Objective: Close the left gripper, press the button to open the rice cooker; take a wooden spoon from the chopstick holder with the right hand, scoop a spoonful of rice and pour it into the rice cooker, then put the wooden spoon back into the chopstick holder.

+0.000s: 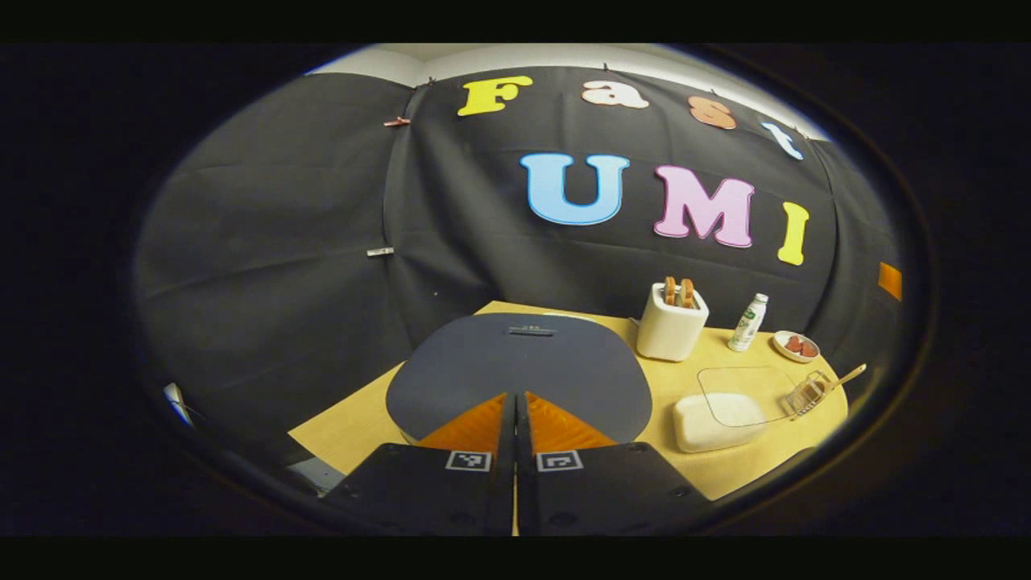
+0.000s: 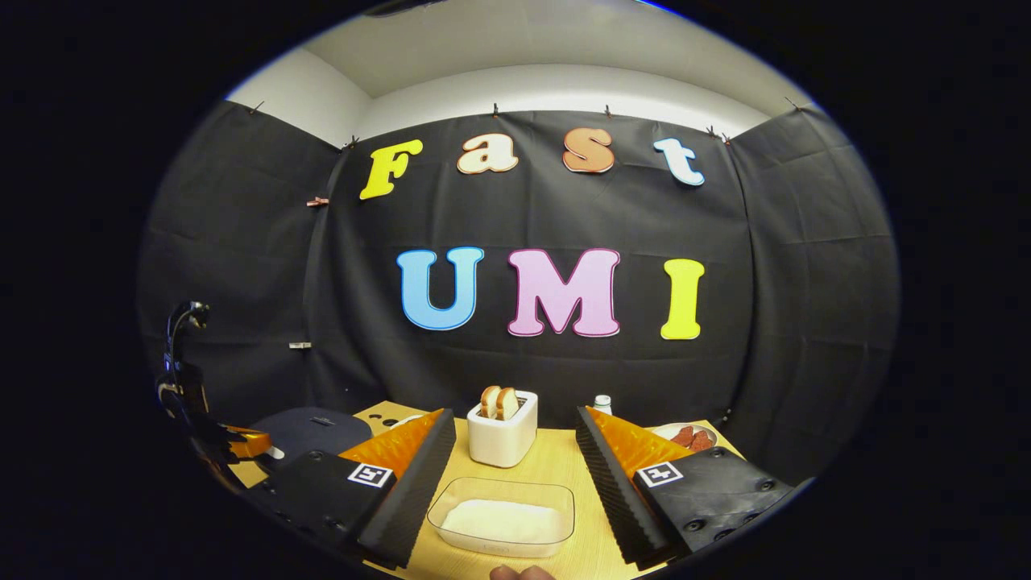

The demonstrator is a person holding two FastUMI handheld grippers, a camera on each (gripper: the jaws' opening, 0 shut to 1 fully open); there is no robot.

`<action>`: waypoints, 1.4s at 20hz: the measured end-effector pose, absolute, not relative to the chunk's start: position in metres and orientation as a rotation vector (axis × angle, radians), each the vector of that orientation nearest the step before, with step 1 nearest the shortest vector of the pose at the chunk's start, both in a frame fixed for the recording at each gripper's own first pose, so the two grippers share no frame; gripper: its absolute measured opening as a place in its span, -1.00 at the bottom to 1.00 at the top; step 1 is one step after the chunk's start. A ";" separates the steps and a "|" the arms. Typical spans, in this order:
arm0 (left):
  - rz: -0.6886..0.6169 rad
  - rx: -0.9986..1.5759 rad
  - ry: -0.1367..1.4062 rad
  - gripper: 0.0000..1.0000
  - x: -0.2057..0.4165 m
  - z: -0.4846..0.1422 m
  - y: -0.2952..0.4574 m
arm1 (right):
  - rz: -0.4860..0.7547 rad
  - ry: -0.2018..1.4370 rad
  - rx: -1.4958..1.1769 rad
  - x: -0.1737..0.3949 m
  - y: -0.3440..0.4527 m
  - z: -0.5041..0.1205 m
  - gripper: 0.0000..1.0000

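Left gripper (image 1: 515, 403) pressed together over the rice cooker (image 1: 519, 370); right gripper (image 2: 515, 475) spread wide above the rice.

In the left gripper view the fingers meet at 6 o'clock, their tips over the cooker's shut dark lid; the wooden spoon (image 1: 846, 377) sits in the chopstick holder (image 1: 808, 393) at 3 o'clock, beside the clear rice container (image 1: 725, 407). In the right gripper view the fingers frame that container, with a toaster (image 2: 503, 435) at 12 o'clock on the wooden table (image 2: 556, 467).
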State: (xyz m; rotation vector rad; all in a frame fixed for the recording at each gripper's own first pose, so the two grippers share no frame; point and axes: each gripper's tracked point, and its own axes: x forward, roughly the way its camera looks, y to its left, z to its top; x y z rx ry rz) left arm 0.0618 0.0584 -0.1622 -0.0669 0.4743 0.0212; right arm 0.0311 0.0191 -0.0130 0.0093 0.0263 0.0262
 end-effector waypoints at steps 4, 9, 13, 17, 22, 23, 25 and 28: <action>0.016 -0.092 0.500 -0.91 0.057 -0.174 0.057 | 0.029 0.027 0.009 0.031 0.020 -0.013 0.88; 0.009 -0.105 0.516 -0.86 0.055 -0.177 0.057 | 0.038 0.030 0.016 0.029 0.024 -0.013 0.88; 0.025 -0.095 0.517 -0.86 0.054 -0.180 0.056 | 0.049 0.030 0.009 0.025 0.027 -0.014 0.88; 0.039 -0.111 0.512 -0.81 0.055 -0.179 0.055 | 0.053 0.030 0.005 0.021 0.028 -0.013 0.88; 0.073 -0.047 0.449 -0.86 0.056 -0.159 0.055 | 0.041 0.017 -0.002 0.017 0.022 -0.007 0.87; 0.080 -0.030 0.434 -0.85 0.058 -0.151 0.054 | 0.039 0.014 0.000 0.017 0.021 -0.006 0.87; 0.083 0.003 0.394 -0.85 0.060 -0.134 0.053 | 0.036 0.013 -0.001 0.016 0.020 -0.006 0.87; 0.079 0.008 0.354 -0.85 0.061 -0.111 0.054 | 0.030 0.015 0.003 0.016 0.016 -0.006 0.87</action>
